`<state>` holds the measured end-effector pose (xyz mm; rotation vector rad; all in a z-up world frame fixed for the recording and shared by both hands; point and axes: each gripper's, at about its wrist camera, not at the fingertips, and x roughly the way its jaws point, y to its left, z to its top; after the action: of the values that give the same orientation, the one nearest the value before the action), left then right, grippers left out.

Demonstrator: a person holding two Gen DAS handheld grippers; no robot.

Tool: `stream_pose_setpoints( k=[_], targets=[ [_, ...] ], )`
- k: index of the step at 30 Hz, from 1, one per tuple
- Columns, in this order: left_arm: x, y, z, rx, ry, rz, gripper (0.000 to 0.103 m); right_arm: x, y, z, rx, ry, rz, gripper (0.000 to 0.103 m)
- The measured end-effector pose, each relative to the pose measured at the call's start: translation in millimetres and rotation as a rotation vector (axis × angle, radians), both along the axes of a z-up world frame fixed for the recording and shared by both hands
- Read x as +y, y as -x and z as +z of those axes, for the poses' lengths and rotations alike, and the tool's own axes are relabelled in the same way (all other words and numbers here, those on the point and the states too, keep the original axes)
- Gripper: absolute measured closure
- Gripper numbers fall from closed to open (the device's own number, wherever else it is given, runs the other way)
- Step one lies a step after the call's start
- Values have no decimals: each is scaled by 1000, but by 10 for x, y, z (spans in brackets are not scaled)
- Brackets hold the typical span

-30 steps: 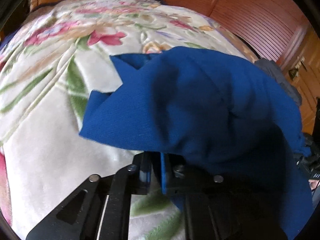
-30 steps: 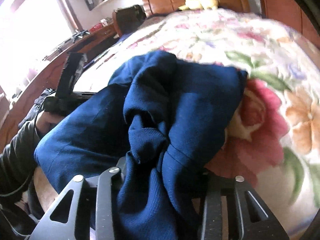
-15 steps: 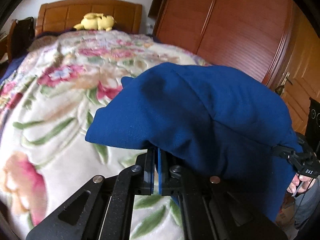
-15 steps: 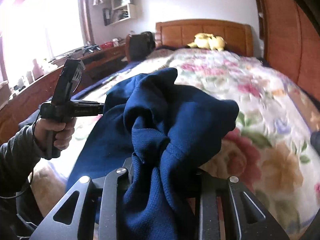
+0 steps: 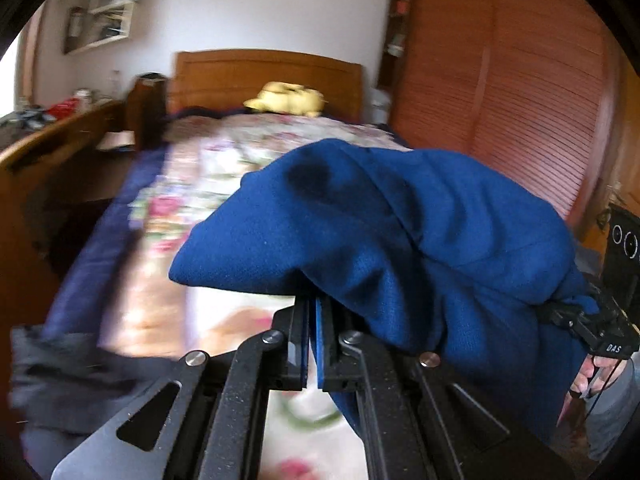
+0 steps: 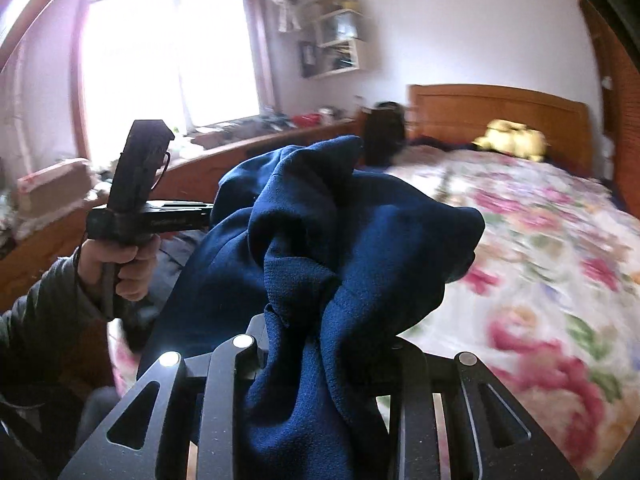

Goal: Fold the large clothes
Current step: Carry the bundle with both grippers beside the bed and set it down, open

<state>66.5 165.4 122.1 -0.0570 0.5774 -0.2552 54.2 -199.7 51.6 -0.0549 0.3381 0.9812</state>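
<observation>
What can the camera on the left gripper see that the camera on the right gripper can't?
Only the left wrist view shows the slatted wooden wardrobe doors and the right gripper's black body at the far edge of the cloth.

Only the right wrist view shows the bright window, the left hand holding its gripper, and the bunched cloth pinched in the right gripper.

Both show the blue garment held up off the bed, the flowered bedspread, the wooden headboard and the yellow plush toy.
</observation>
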Motion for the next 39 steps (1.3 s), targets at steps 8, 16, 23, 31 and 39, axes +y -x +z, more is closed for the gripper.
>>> stream_pose_setpoints(
  k=[8, 16, 23, 31, 39],
  targets=[
    [1395, 425, 179, 4, -127, 219, 101, 1563, 187, -34, 65, -124, 188, 75],
    [2281, 201, -252, 111, -222, 357, 101, 2815, 163, -549, 251, -130, 261, 74],
    [2412, -80, -843, 185, -271, 374, 101, 2998, 48, -752, 274, 57, 188, 48],
    [2190, 110, -405, 79, -277, 326, 88, 2733, 252, -464, 173, 112, 143, 43],
    [1769, 420, 8, -34, -211, 300, 67, 2284, 311, -483, 89, 95, 95, 33]
  ],
)
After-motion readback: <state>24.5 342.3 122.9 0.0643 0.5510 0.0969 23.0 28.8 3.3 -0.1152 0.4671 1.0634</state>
